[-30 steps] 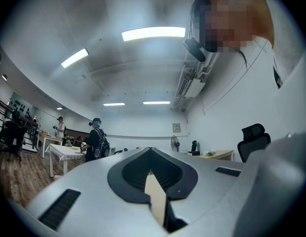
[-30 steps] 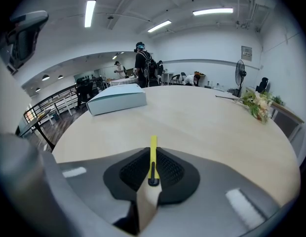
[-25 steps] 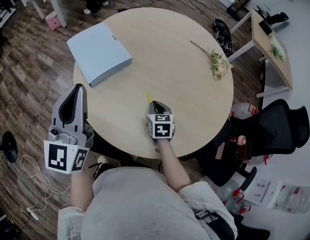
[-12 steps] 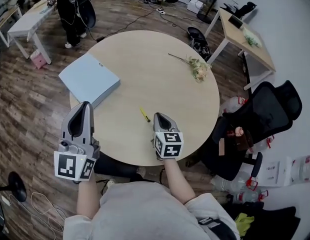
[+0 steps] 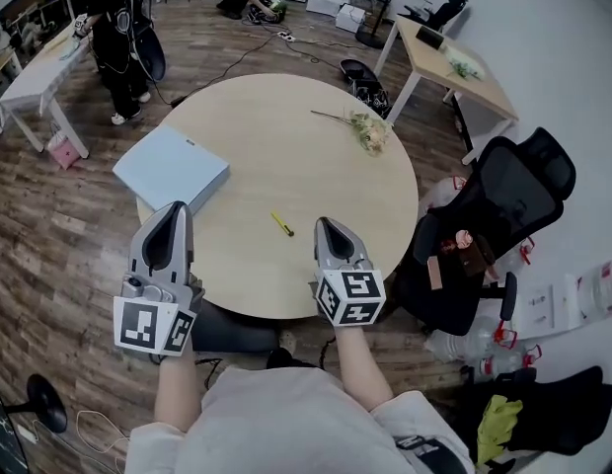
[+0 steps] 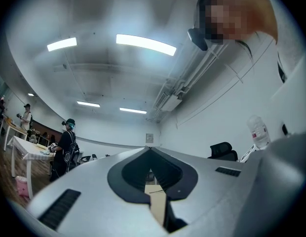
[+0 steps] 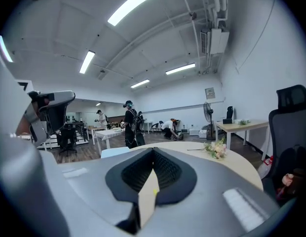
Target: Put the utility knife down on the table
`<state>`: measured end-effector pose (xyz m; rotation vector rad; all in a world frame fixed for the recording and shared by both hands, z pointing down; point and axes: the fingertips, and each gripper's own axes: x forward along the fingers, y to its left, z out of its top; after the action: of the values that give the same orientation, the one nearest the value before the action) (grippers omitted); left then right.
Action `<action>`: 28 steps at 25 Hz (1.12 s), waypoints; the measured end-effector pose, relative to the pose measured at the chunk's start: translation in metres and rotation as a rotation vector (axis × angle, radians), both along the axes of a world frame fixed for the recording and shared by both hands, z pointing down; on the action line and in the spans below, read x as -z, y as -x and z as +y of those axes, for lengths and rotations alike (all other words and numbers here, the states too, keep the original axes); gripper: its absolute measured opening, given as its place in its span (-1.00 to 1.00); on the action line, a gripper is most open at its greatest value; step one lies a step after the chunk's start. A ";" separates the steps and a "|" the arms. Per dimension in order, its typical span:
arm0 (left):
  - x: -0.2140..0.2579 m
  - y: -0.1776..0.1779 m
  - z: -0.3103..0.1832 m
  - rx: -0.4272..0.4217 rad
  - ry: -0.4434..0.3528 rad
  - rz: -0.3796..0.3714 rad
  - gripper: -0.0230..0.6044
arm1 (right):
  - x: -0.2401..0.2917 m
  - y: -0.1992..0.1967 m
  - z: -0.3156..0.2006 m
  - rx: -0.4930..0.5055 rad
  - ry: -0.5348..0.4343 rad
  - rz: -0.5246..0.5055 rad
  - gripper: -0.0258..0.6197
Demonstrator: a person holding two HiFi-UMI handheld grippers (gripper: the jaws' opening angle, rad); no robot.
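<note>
I'm holding the grey left gripper (image 5: 175, 212) pressed together and empty at the round wooden table's (image 5: 286, 146) edge. The small yellow utility knife (image 5: 281, 224) is lying flat on the table, just ahead of the grey right gripper (image 5: 324, 226), which is also closed on nothing. The placing looks done to me, so next I'm backing away without nudging it.

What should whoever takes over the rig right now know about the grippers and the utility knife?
Left gripper: jaws together, empty, by the near-left edge of the round light-wood table.
Right gripper: jaws together, empty, at the table's near edge.
Small yellow utility knife: lying flat on the table, just left of the right gripper's tip, not touching it.
Done: knife is down and released.
Left: nothing apparent for this task.
</note>
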<state>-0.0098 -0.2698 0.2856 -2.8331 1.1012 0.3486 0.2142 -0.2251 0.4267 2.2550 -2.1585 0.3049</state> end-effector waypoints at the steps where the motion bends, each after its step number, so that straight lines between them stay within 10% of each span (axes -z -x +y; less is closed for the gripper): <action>1: 0.002 0.001 0.004 -0.009 -0.003 0.002 -0.90 | 0.008 0.001 0.006 -0.011 -0.017 0.007 -0.89; 28: 0.026 0.041 0.079 -0.112 -0.062 0.027 -0.90 | 0.105 0.049 0.126 -0.153 -0.238 0.162 -0.89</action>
<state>-0.0505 -0.1903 0.2592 -2.8498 0.9213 0.4223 0.1649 -0.0995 0.3220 2.4738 -2.0416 -0.1392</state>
